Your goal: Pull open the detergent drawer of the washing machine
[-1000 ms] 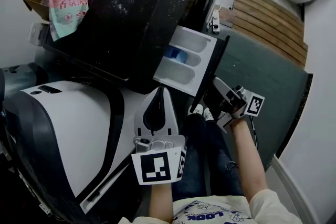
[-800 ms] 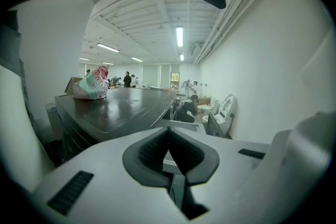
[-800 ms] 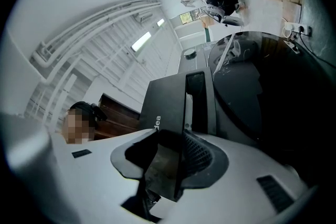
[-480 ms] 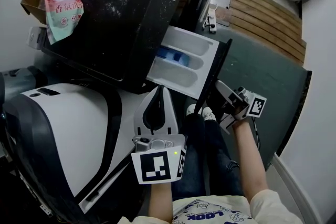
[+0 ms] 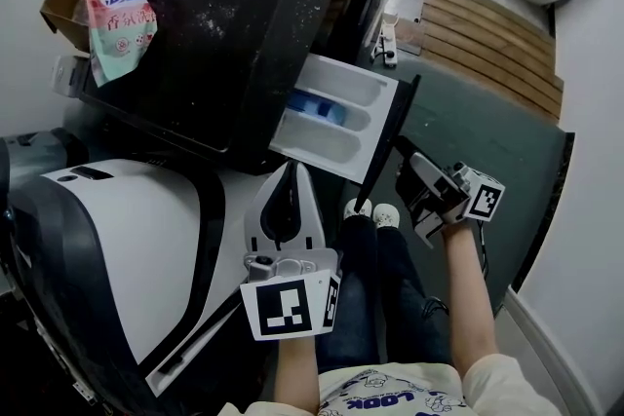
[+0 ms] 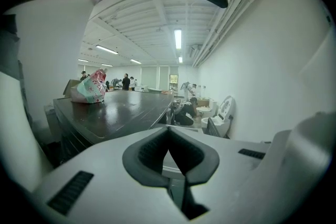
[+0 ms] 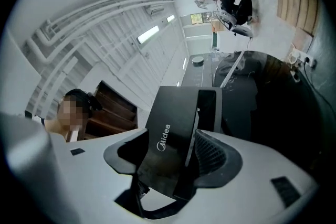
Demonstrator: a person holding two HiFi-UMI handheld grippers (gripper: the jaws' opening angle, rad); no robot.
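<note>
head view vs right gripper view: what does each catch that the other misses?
Head view only: the drawer's white compartments with a blue insert, the shut left gripper, and the detergent bag. Right gripper view only: the Midea lettering on the drawer's black front panel, which stands between jaws that have just been opening. Both: the front panel and the right gripper.
</note>
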